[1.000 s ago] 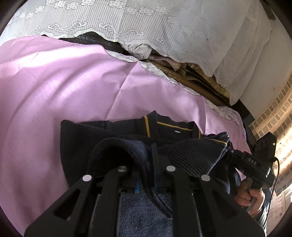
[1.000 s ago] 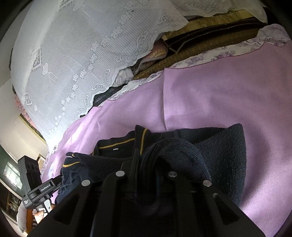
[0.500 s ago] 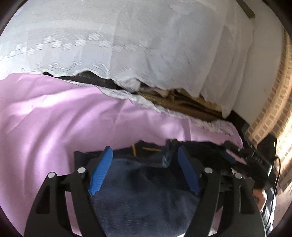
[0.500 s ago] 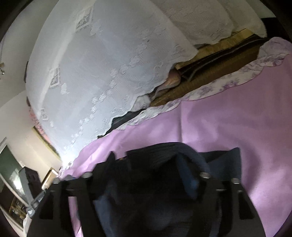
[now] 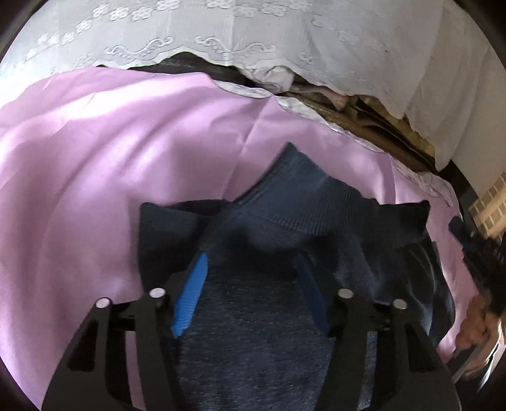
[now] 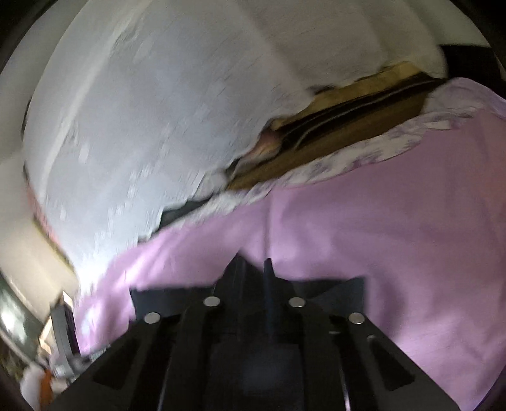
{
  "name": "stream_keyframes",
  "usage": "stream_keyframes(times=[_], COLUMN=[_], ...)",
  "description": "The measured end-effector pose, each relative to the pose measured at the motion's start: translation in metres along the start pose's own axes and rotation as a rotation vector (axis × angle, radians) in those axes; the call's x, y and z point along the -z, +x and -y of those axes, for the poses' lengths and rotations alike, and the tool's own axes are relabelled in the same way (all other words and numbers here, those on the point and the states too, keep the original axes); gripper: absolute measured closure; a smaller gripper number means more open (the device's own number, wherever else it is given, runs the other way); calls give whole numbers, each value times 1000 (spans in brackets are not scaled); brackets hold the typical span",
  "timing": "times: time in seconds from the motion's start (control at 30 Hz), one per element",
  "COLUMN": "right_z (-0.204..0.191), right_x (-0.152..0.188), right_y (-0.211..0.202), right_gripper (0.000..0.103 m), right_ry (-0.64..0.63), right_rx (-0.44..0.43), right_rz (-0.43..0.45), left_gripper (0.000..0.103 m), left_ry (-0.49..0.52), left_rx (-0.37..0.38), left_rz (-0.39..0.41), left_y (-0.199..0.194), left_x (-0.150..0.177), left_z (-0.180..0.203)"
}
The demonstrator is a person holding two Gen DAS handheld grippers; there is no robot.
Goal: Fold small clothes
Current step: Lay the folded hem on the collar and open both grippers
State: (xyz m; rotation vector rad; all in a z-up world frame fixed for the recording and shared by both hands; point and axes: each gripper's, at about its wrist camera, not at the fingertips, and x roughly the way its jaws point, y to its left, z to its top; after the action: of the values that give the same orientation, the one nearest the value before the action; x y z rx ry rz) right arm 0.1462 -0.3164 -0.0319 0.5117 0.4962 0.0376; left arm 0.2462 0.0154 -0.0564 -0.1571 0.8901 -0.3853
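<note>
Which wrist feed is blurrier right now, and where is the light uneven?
Right wrist view: heavy motion smear over the white lace cover and the tongs. Left wrist view: mostly sharp, slight blur on the navy sweater; sunlit patches and soft shadow bands cross the pink sheet; fisheye bends the edges.

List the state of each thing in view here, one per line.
Sweater: dark knit, partly folded and bunched on the sheet.
Sheet: pink, spread out, creased.
Lace cloth: white, draped over a pile behind.
Left tool: jaws apart over the sweater, just been closing, pads not pressing.
Right tool: shut; whether on fabric is unclear.
</note>
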Motion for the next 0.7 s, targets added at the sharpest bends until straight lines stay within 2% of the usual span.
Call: stream_keyframes(times=[0.1, 0.13, 0.2, 0.23, 0.3, 0.33, 0.37, 0.43, 0.5, 0.57, 0.6, 0.63, 0.7], right_z=[-19, -17, 9, 21, 29, 27, 20, -3, -21, -28, -24, -14, -6], right_x=[9, 14, 17, 16, 10, 8, 5, 1, -2, 2, 5, 11, 12], right_y=[17, 27, 42, 44, 39, 36, 31, 30, 39, 66, 76, 90, 83], right_gripper=[92, 92, 96, 101, 103, 103, 98, 98, 98, 96, 94, 98, 102], right_ry=[-139, -157, -90, -26, 55, 54, 35, -26, -69, -97, -92, -67, -16], right_rx=[68, 135, 231, 210, 187, 186, 173, 127, 114, 158, 174, 187, 166], right_rz=[-80, -123, -185, -197, -183, -164, -126, -106, -117, -186, -221, -264, -241], left_gripper=[50, 47, 37, 32, 31, 31, 31, 31, 30, 30, 30, 30, 29], left_ry=[-14, -14, -7, -7, 0, 8, 13, 21, 28, 82, 128, 174, 208], left_rx=[-13, 4, 55, 79, 101, 113, 110, 98, 42, -25, -56, -99, -149], left_rz=[5, 25, 65, 81, 77, 68, 59, 29, -19, -67, -53, -42, -17], left_y=[-3, -9, -21, -24, -20, -14, -9, 5, 21, 39, 41, 41, 39], left_x=[0, -1, -3, -7, -16, -20, -23, -27, -29, -24, -21, -17, -13], left_z=[1, 3, 4, 6, 12, 16, 19, 25, 29, 32, 36, 43, 49])
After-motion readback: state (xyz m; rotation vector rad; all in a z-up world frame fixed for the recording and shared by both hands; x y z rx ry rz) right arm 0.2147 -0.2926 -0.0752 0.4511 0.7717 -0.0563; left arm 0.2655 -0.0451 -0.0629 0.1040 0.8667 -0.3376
